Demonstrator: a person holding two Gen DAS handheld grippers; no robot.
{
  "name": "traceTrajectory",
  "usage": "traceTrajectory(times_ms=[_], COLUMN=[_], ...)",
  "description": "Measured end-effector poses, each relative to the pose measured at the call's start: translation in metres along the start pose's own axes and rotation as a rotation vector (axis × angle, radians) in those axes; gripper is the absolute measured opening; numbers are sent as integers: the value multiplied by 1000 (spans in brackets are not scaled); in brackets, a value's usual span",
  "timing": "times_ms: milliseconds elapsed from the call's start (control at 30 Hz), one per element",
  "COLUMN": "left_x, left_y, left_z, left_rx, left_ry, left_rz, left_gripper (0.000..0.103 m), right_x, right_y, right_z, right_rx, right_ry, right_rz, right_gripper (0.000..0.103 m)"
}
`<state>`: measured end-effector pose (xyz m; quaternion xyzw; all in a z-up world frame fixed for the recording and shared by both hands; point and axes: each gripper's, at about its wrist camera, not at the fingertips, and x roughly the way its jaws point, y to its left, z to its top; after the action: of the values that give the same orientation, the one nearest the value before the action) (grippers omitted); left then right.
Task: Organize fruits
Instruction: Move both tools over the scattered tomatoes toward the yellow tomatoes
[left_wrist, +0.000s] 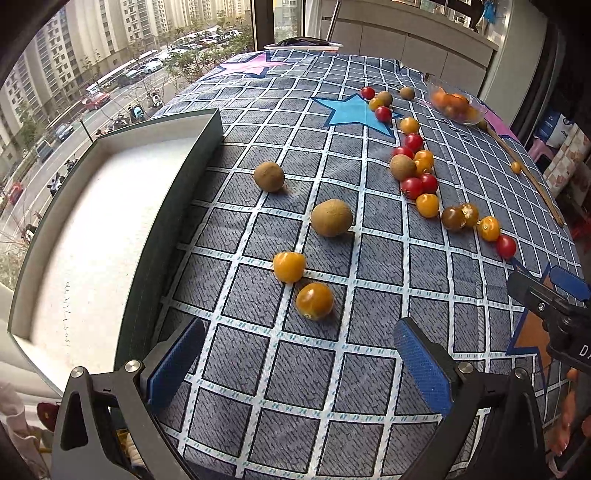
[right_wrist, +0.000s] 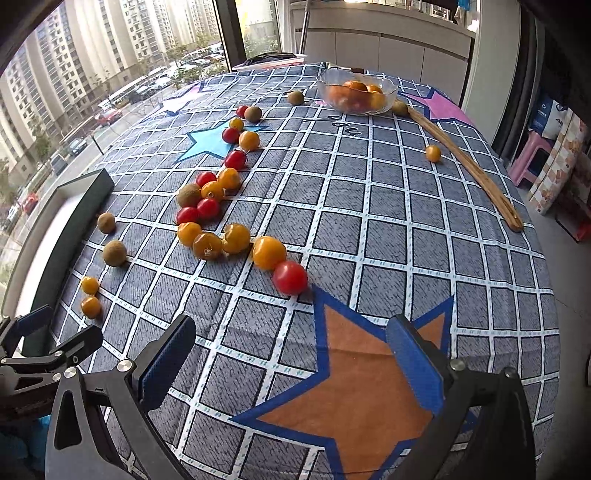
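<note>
Red and yellow cherry tomatoes and brown kiwis lie scattered on a checked tablecloth. My left gripper (left_wrist: 299, 354) is open and empty; a yellow tomato (left_wrist: 314, 300) lies just ahead of it, another yellow tomato (left_wrist: 289, 266) and a kiwi (left_wrist: 331, 217) lie beyond. My right gripper (right_wrist: 291, 354) is open and empty above an orange star print; a red tomato (right_wrist: 290, 277) and a yellow tomato (right_wrist: 269, 252) lie ahead of it. The right gripper also shows in the left wrist view (left_wrist: 550, 295). A glass bowl (right_wrist: 357, 91) holds orange fruits at the far side.
A dark green box (left_wrist: 177, 206) with a white inside stands at the table's left edge, next to the left gripper. A long wooden stick (right_wrist: 469, 162) lies along the right side with a lone yellow tomato (right_wrist: 433, 153) beside it. A window is behind the box.
</note>
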<state>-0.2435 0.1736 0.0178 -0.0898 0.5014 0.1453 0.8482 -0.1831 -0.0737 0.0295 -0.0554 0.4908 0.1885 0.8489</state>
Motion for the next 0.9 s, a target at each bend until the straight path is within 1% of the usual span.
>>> traceTrajectory(times_ms=[367, 900], left_x=[-2, -2], left_y=[0, -2], left_z=[0, -2], left_rx=[-22, -22], left_ry=[8, 21], left_rz=[11, 10], left_gripper=[103, 103], right_x=[3, 5], right_y=[-7, -11], right_z=[0, -2], right_rx=[14, 19], right_ry=[22, 34], right_rz=[3, 7], right_gripper=[103, 103])
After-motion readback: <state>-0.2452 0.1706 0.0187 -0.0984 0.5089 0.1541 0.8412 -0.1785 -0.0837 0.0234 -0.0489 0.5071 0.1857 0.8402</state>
